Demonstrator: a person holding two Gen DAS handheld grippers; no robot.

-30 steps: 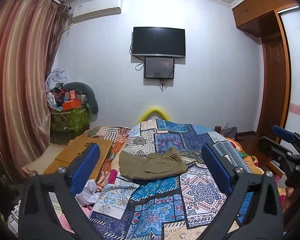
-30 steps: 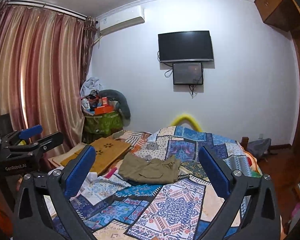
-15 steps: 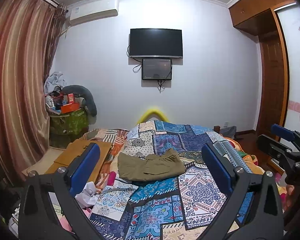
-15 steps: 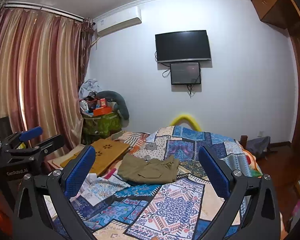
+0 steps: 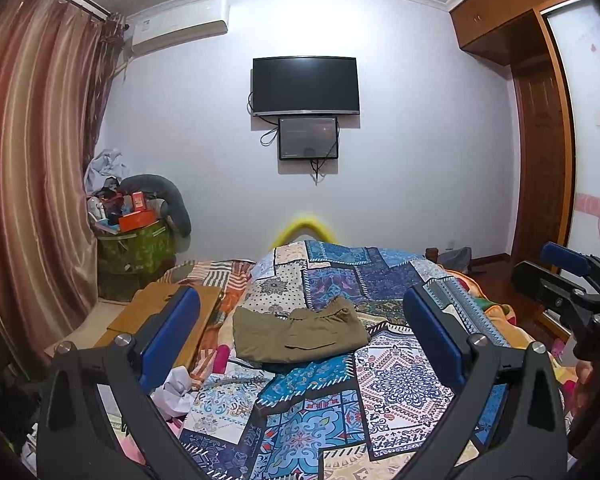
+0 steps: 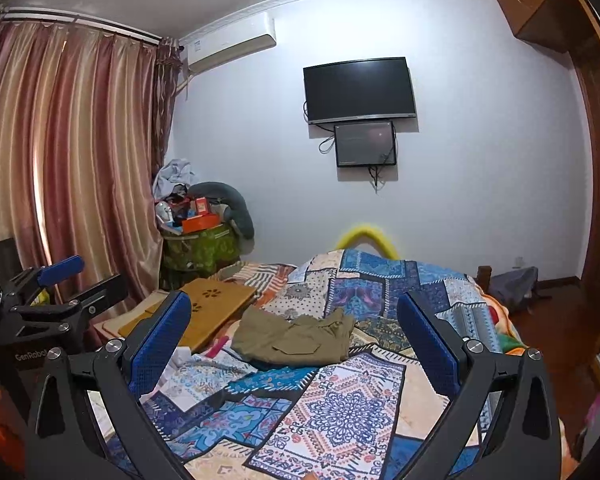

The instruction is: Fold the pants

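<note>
Olive-green pants [image 5: 300, 334] lie folded into a compact pile on a patchwork bedspread [image 5: 396, 372], a pocket flap facing up. In the right wrist view the same pants [image 6: 296, 336] sit in the middle of the bed. My left gripper [image 5: 300, 320] is open, raised well short of the pants with nothing between its blue pads. My right gripper [image 6: 294, 322] is open too, also held back from the pants. Each gripper shows at the edge of the other's view: the right gripper [image 5: 568, 276] at far right, the left gripper [image 6: 60, 284] at far left.
A wooden lap desk [image 6: 216, 308] lies left of the pants beside crumpled white cloth [image 5: 176, 388]. A cluttered green bin [image 5: 136, 244] stands by the curtain [image 5: 28, 184]. A TV [image 5: 306, 84] hangs on the far wall. A wooden wardrobe [image 5: 540, 152] stands to the right.
Both grippers have drifted slightly, so the room shifts a little in each view. The pants lie as before and both grippers stay open.
</note>
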